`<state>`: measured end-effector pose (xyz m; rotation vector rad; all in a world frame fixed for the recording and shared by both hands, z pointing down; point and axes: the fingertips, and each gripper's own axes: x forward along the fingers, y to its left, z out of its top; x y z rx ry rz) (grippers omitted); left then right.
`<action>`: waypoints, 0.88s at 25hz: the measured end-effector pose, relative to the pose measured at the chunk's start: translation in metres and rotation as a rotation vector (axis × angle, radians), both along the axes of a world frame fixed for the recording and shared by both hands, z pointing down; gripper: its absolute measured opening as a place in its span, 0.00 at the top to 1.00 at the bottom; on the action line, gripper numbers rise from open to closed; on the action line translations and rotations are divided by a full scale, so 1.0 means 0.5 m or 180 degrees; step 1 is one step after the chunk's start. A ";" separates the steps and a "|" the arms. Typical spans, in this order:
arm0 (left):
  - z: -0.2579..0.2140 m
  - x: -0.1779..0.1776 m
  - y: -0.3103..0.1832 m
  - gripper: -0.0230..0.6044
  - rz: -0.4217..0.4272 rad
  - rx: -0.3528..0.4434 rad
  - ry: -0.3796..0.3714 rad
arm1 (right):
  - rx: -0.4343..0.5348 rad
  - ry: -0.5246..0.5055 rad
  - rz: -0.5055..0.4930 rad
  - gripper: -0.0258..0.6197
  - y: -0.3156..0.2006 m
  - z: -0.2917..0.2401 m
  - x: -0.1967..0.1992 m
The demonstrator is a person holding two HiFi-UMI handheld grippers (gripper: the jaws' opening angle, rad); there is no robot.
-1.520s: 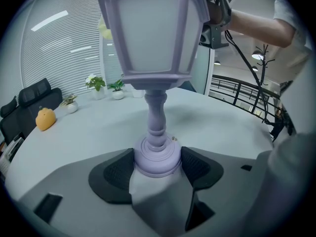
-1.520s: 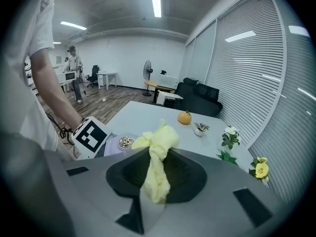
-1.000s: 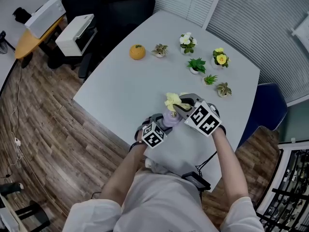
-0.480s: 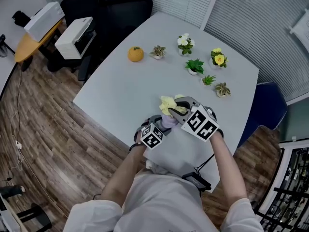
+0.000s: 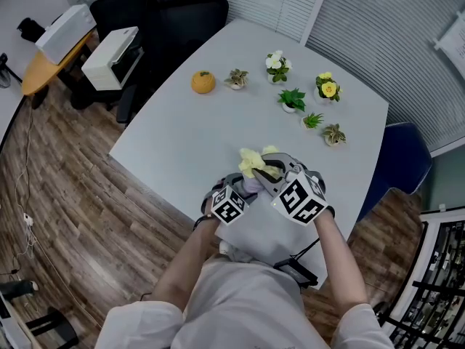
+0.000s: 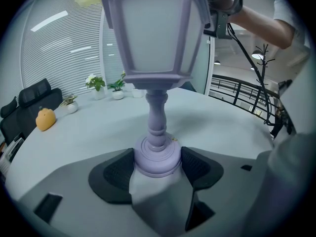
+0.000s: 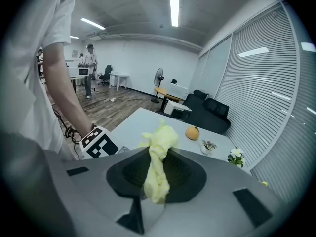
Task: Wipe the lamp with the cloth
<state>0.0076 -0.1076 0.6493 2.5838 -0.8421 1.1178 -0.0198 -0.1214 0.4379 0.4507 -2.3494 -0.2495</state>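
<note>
One lamp (image 6: 157, 33), one yellow cloth (image 7: 158, 172)

Lamp (image 6: 154, 38) top cut off at left gripper view's upper edge; head view: lamp mostly under cloth (image 5: 251, 161), right gripper (image 5: 264, 171).

Bright, even overhead light; fisheye edges warp, darken.

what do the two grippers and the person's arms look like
The left gripper and right gripper both have grey moulded bodies with black textured pads. Each carries a white cube printed with black square markers. A black cable trails from the right one. The person wears a white short-sleeved shirt.
</note>
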 end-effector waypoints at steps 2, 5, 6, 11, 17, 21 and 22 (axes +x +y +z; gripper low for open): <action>-0.001 -0.001 0.000 0.46 0.0002 -0.0001 -0.0001 | 0.0027 -0.0011 0.0031 0.84 0.003 -0.002 0.005; 0.000 -0.002 0.001 0.46 0.0001 -0.0003 0.0001 | 0.0019 -0.0058 0.0095 0.84 0.002 -0.003 0.014; 0.000 -0.001 0.000 0.46 0.0001 -0.0004 0.0002 | 0.0013 -0.0063 0.0113 0.84 0.002 -0.003 0.017; -0.001 0.000 0.000 0.46 0.0006 -0.0010 0.0002 | -0.0017 -0.0058 0.0169 0.84 0.007 0.005 0.037; 0.000 -0.001 -0.002 0.46 0.0004 -0.0004 0.0002 | 0.0013 -0.0197 0.0149 0.84 0.012 -0.006 0.025; -0.001 -0.001 0.001 0.46 0.0008 -0.0011 0.0013 | -0.0088 -0.0319 0.0192 0.85 0.013 -0.003 0.019; -0.001 -0.001 0.001 0.46 0.0009 -0.0011 0.0013 | -0.0092 -0.0336 0.0196 0.85 0.014 -0.003 0.018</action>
